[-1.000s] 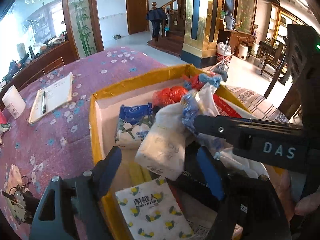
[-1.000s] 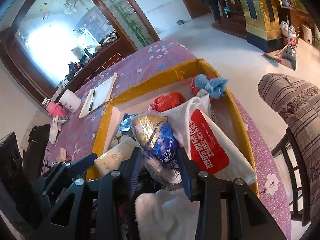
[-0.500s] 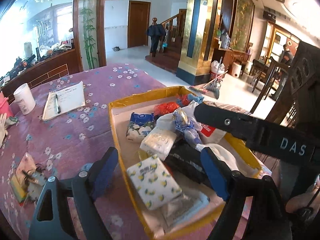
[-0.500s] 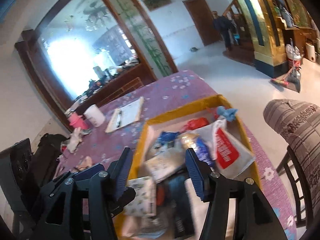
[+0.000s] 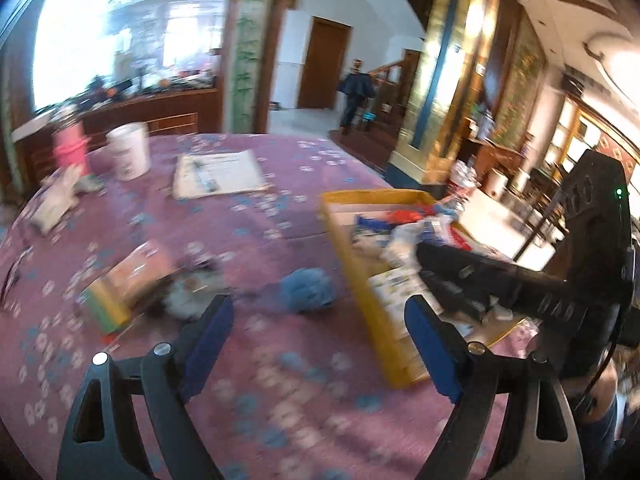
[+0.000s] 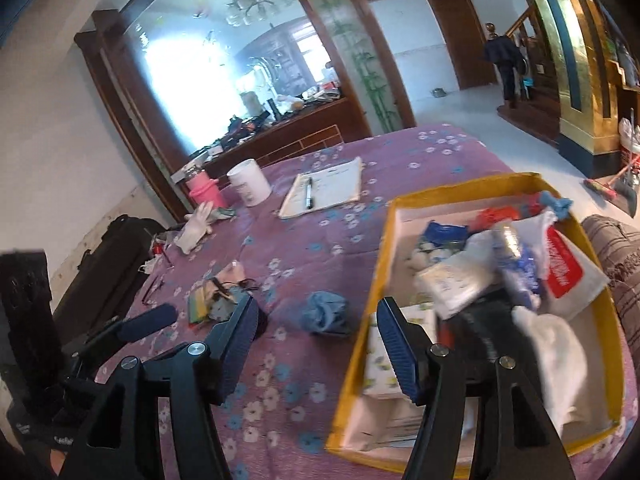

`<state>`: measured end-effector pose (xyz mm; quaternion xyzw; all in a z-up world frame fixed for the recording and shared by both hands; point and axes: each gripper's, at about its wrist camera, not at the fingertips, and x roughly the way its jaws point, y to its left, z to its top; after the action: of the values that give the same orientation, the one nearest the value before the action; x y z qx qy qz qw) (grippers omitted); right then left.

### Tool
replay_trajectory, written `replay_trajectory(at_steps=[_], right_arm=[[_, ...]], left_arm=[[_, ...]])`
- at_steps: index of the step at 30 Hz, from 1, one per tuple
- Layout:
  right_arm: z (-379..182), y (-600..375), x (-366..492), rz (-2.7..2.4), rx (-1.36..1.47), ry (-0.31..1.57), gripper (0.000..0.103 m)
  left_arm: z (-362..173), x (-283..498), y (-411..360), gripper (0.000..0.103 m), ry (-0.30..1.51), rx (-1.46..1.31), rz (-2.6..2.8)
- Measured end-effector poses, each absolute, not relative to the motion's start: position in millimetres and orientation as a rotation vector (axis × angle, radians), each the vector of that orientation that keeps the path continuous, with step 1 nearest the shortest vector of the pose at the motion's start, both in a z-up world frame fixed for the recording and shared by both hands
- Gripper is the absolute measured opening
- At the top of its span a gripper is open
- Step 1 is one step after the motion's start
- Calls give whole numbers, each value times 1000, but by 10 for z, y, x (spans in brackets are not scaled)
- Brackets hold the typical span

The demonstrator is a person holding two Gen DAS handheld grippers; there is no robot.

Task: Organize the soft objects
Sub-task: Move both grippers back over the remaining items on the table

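Observation:
A yellow-rimmed box [image 6: 384,248] on the purple flowered tablecloth holds several soft packs: tissue packs [image 6: 452,284], a red-and-white bag [image 6: 564,268], a white towel [image 6: 552,344] and a blue-and-gold pack [image 6: 516,248]. Left of the box a blue fluffy cloth [image 6: 324,312] lies loose on the tablecloth. My right gripper [image 6: 316,320] hovers open just in front of it with nothing between its pads. In the blurred left wrist view my left gripper [image 5: 316,320] also faces that blue cloth [image 5: 306,290]; its jaws are opening and hold nothing.
Farther back on the table are a clipboard with a pen [image 6: 320,192], a white cup [image 6: 250,182], a pink bottle [image 6: 204,192] and a white glove [image 6: 196,224]. A small carton with clutter [image 6: 216,292] lies left of the cloth. A striped chair [image 6: 616,248] stands behind the box.
Both grippers have pulled back out of the box and swung left over the tablecloth. The right one let go of the blue-and-gold pack, which now lies in the box. Both jaws stand wider.

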<state>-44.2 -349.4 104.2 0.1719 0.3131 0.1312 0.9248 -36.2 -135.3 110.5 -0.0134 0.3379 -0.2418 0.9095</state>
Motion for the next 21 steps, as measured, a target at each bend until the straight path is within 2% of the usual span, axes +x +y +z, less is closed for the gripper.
replay_trajectory(at_steps=[3,12,21], right_arm=[[979,-3364,-359,273,335,672,66],[595,-2939,19,260,233,806,66],[311,-2811,504,162,102,907,66]], left_arm=[[984,-338,-948,90,709,-75,-439],[214,70,384,90,867,-363,-133],[93,143,378,90,874,-354,-123]])
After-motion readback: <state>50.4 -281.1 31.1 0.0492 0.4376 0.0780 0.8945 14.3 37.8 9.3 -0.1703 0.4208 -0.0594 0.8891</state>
